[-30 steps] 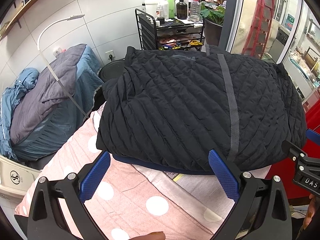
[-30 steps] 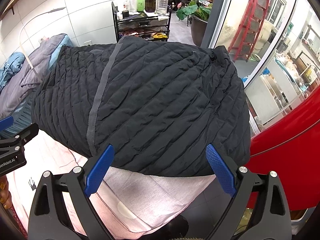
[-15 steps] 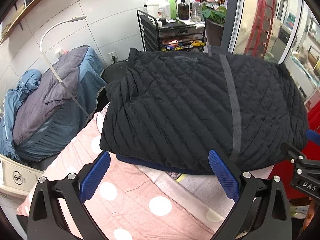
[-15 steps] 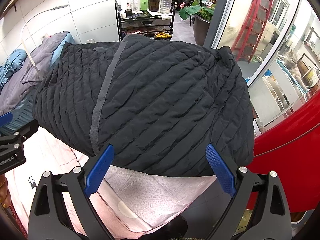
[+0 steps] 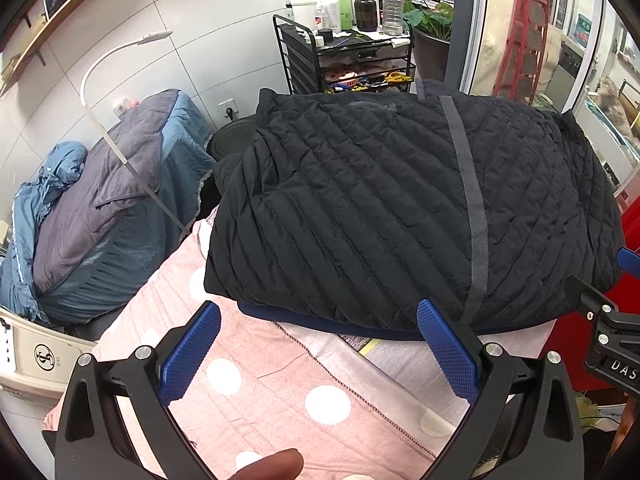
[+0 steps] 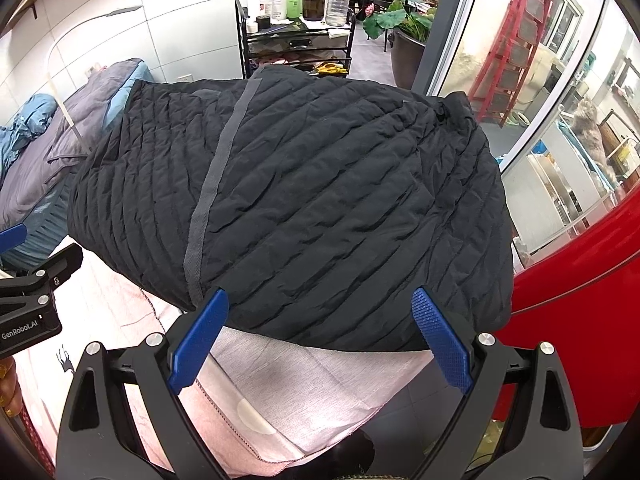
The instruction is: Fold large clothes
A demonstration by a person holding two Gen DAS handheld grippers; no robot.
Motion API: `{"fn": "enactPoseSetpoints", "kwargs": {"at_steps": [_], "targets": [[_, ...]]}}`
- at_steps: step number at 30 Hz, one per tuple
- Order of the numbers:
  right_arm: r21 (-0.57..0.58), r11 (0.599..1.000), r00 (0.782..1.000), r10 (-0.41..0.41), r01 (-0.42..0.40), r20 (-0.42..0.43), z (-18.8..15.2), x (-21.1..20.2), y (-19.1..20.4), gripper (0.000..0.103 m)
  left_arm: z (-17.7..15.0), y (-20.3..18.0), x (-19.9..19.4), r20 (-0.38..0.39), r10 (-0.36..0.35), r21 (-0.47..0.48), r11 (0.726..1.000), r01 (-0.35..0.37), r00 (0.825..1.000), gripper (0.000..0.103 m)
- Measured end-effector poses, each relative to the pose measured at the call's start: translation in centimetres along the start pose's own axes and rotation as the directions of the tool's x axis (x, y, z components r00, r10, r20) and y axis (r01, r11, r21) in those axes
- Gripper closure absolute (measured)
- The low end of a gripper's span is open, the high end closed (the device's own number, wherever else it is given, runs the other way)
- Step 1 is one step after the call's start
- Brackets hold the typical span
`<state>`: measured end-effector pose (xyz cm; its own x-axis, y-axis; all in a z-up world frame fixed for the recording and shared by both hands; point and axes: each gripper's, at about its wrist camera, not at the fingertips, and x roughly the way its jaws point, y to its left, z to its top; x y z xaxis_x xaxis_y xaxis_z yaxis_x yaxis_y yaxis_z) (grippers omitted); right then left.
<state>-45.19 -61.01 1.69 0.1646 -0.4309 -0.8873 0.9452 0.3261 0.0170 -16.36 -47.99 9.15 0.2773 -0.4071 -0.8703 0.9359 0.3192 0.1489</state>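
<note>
Your left gripper [image 5: 318,344] and right gripper [image 6: 322,330], both spread and empty, face the jacket's [image 5: 400,208] near hem just ahead, its length running crosswise.

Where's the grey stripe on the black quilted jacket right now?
The grey stripe runs front to back across the black quilted jacket; in the left wrist view its near end is by the left gripper's right finger, in the right wrist view by the right gripper's left finger.

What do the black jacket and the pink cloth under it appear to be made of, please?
Black jacket: likely matte synthetic shell over padding, judging by its puffy diagonal quilting; a flat grey woven-looking strip runs across it. Pink cloth: soft, matte woven or knitted fabric, perhaps cotton, with white dots and visible fine ribbing.
</note>
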Motion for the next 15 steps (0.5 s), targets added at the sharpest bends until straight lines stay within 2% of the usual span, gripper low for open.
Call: {"fn": "enactPoseSetpoints", "kwargs": {"at_steps": [15], "targets": [[-0.022,1.0,1.0,0.008,-0.008,-0.005,0.09,0.13,0.59,0.011,-0.21,0.1,0.29,-0.016,0.014,0.004,1.0,-0.014,1.0,0.006]]}}
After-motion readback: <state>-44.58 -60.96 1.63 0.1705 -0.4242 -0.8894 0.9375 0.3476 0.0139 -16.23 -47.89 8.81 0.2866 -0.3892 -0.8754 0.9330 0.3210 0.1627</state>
